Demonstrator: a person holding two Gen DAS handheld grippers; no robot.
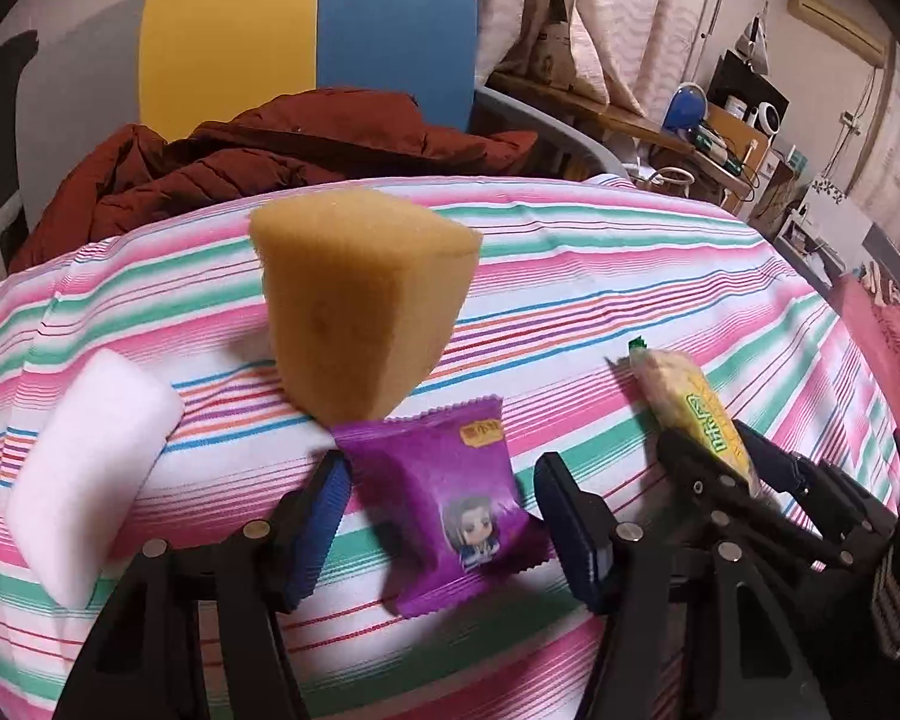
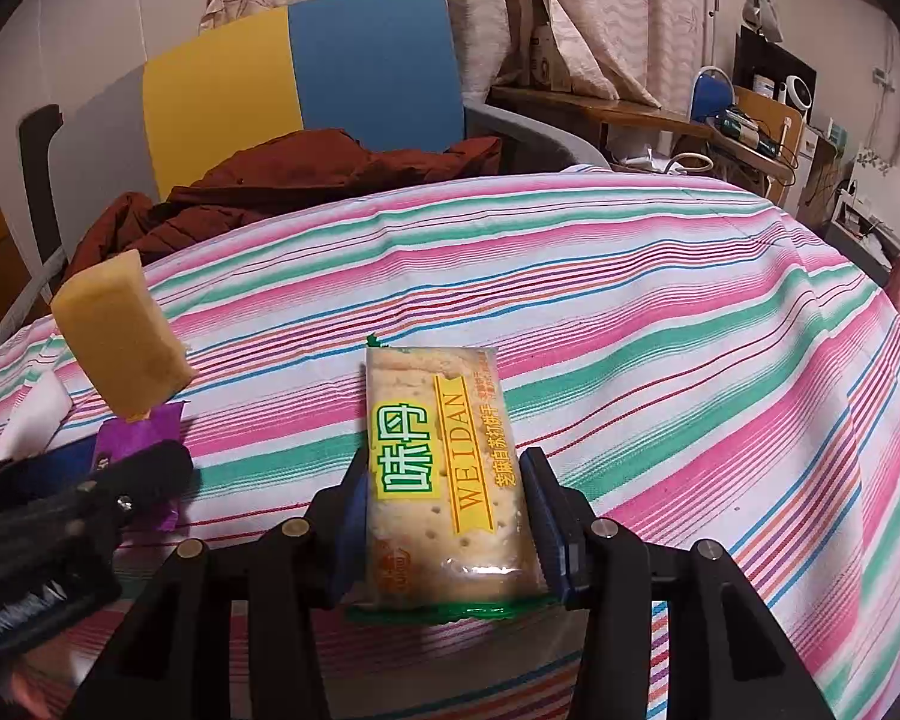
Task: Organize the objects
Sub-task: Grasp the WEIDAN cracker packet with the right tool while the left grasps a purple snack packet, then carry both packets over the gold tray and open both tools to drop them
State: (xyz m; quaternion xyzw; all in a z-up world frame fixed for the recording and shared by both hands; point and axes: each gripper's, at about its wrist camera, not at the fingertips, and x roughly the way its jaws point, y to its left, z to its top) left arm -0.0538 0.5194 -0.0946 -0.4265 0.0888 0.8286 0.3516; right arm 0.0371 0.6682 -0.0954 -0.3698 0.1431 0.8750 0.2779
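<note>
Your left claw (image 1: 444,516) stands about half open around the purple packet (image 1: 450,504), which lies flat on the striped cloth (image 1: 630,276). One pad (image 1: 321,516) sits just at the packet's left edge and the other stands near its right edge; whether either one presses on it cannot be told. Your right claw (image 2: 450,516) is clamped on the cracker pack (image 2: 444,474), its pads squeezing the two long sides, with the pack's far end pointing away over the cloth and its printed face up. A yellow sponge (image 1: 360,306) stands tilted just behind the purple packet, its lower end touching or nearly touching the packet's top edge. To the left of the sponge a white foam block (image 1: 90,474) lies on the cloth, close to your left claw's outer side. Your two claws sit side by side, the right one near the packet's right. Behind the cloth, a dark red jacket (image 1: 258,156) is heaped on a yellow-and-blue chair (image 1: 306,42).
</note>
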